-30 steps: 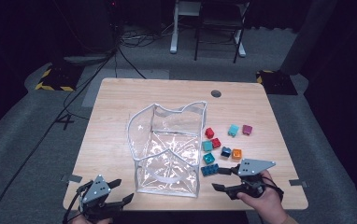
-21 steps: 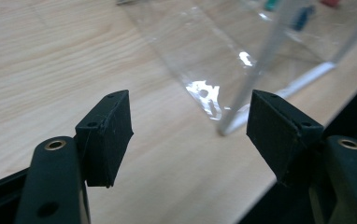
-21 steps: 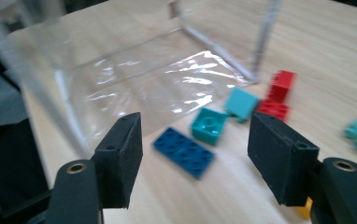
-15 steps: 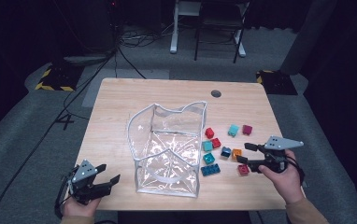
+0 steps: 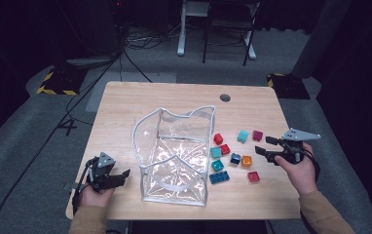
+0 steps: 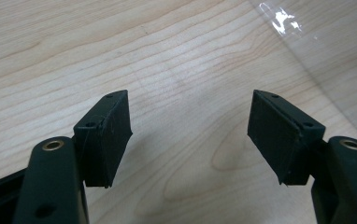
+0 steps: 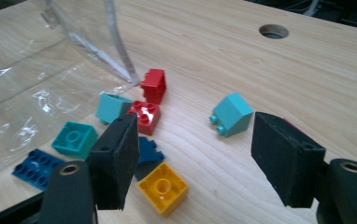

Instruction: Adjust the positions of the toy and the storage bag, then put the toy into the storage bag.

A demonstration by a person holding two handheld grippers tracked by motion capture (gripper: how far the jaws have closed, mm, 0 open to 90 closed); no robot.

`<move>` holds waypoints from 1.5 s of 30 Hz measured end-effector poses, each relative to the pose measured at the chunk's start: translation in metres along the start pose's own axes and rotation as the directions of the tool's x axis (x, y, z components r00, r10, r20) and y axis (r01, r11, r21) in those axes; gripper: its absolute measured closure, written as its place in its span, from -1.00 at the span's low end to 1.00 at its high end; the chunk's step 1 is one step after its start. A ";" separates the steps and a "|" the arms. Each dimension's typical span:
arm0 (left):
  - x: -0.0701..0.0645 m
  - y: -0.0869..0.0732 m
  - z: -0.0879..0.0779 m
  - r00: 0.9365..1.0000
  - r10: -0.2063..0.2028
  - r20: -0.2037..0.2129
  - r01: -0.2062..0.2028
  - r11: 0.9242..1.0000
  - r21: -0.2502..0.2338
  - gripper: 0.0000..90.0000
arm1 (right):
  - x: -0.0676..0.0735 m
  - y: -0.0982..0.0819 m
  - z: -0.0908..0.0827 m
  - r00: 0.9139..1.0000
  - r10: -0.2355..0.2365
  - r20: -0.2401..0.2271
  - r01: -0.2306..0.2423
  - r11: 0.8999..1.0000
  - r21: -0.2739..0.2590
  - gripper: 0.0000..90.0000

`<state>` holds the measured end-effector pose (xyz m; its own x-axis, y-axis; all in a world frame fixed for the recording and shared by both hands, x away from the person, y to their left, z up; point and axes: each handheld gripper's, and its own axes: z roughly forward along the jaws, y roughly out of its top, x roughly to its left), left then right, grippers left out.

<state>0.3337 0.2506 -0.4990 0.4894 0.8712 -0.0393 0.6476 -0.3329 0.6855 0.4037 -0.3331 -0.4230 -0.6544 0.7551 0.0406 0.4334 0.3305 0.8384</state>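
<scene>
Right claw [image 5: 263,145] has slid up to the bricks at the frame's right, jaws just widening, empty, lined up near the yellow brick [image 7: 163,186]. Left claw [image 5: 121,176], lower left, has just been opening on bare desk [image 6: 176,56] beside the clear bag [image 5: 176,156], so grabbing probably starts now.

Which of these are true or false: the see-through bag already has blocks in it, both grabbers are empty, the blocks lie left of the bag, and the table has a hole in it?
1. The clear bag already holds blocks. False: the blocks lie on the table beside it.
2. The left gripper and right gripper hold nothing. True: both stand open with nothing between the jaws.
3. The blocks lie left of the bag. False: in the high view they lie to its right, such as the orange block.
4. The table has a round hole. True.
</scene>
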 end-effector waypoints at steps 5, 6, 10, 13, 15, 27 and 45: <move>0.002 0.000 0.007 1.000 -0.003 0.004 0.003 1.000 0.001 -0.35 | -0.018 0.002 0.004 0.998 0.025 0.054 -0.026 1.000 0.005 -0.28; 0.002 -0.001 0.008 1.000 0.010 0.006 -0.010 1.000 0.004 -0.36 | -0.023 0.003 0.005 0.997 0.026 0.071 -0.027 1.000 0.008 -0.30; 0.001 -0.003 0.008 1.000 0.029 0.002 -0.029 1.000 -0.008 -0.38 | -0.041 0.004 0.016 0.993 0.042 0.110 -0.046 0.998 0.030 -0.34; 0.003 -0.006 0.008 1.000 0.026 0.007 -0.026 0.999 -0.029 -0.40 | -0.050 0.005 0.027 0.991 0.046 0.126 -0.053 0.997 0.048 -0.36; 0.003 -0.006 0.008 1.000 0.024 0.002 -0.024 0.999 -0.027 -0.43 | -0.055 0.005 0.037 0.990 0.048 0.131 -0.056 0.997 0.059 -0.38; 0.002 -0.006 0.008 1.000 0.020 -0.004 -0.020 0.999 -0.025 -0.44 | -0.070 -0.005 0.082 0.986 0.063 0.155 -0.085 0.987 0.140 -0.40; 0.002 -0.006 0.008 1.000 0.014 -0.006 -0.015 1.000 -0.026 -0.44 | -0.072 -0.014 0.101 0.958 0.126 0.258 -0.170 0.973 0.156 0.24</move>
<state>0.3352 0.2511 -0.5094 0.4954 0.8683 -0.0252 0.6249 -0.3360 0.7047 0.5075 -0.3351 -0.4930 -0.4118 0.9113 0.0045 0.6298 0.2811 0.7241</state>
